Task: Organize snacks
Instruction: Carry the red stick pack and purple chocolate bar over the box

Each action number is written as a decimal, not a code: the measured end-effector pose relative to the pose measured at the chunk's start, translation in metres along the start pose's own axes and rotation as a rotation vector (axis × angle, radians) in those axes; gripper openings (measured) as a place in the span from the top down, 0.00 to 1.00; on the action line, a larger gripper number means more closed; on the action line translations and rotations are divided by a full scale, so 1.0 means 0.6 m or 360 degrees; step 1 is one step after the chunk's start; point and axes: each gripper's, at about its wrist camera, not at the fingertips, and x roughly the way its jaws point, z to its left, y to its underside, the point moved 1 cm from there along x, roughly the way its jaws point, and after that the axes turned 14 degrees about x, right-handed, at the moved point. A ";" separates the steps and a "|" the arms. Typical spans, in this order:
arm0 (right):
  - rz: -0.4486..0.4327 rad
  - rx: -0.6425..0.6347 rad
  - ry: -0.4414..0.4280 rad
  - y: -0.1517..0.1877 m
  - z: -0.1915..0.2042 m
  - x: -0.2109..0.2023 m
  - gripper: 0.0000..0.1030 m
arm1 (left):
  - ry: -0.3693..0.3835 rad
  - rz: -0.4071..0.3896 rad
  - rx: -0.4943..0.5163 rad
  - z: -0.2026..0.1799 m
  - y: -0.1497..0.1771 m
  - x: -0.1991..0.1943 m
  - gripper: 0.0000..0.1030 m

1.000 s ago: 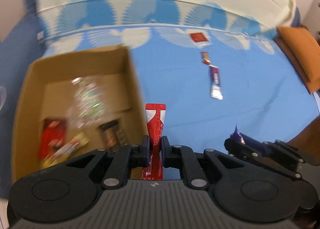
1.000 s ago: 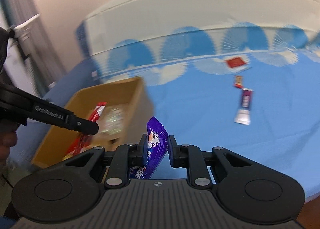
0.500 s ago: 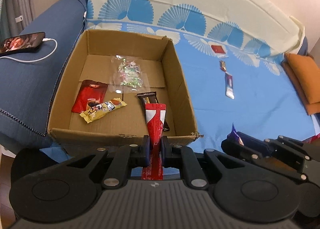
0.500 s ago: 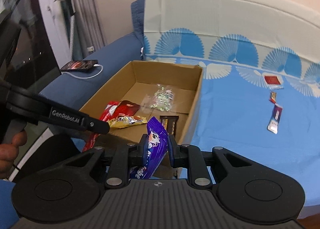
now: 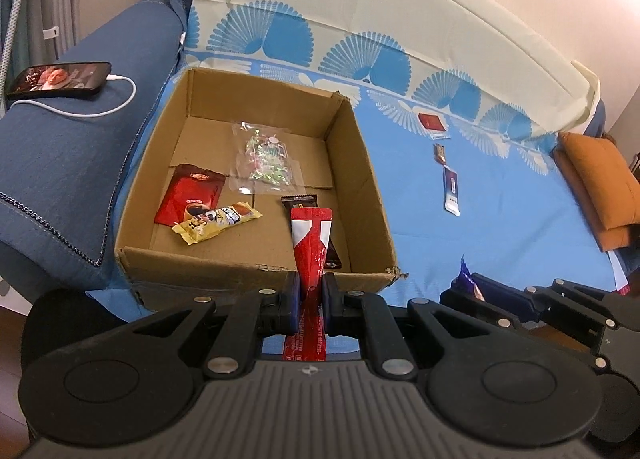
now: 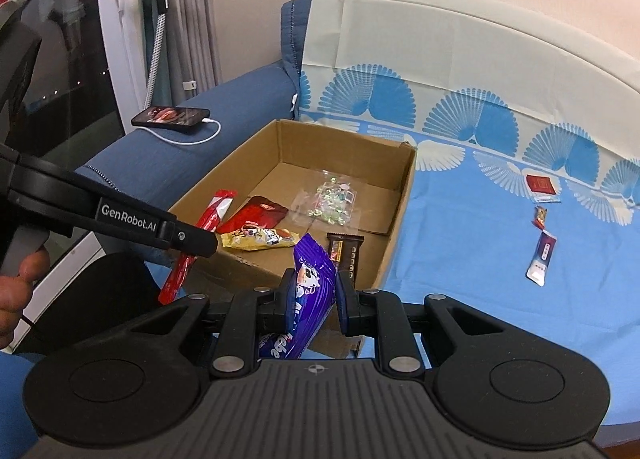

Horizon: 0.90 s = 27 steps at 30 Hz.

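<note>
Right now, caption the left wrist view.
Left tongs grip a red stick packet above the cardboard box.

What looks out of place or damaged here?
Three snack packets still lie loose on the blue sheet outside the box: a red one, a small one and a long one. The cardboard box's front right corner is torn.
</note>
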 end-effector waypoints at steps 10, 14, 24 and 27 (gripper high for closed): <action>0.0007 -0.0021 0.0015 0.000 0.008 0.001 0.79 | 0.0014 -0.0016 -0.0008 0.003 0.002 -0.004 0.89; 0.0014 -0.0027 0.0012 0.001 0.008 0.002 0.79 | 0.0012 -0.0015 -0.0015 0.004 0.002 -0.003 0.89; 0.0044 -0.0029 0.0013 0.000 0.009 0.011 0.79 | 0.0016 0.0000 -0.0025 0.008 -0.001 0.006 0.89; 0.0053 -0.0030 0.0014 -0.001 0.009 0.014 0.79 | 0.0018 0.0002 -0.0029 0.011 -0.002 0.008 0.89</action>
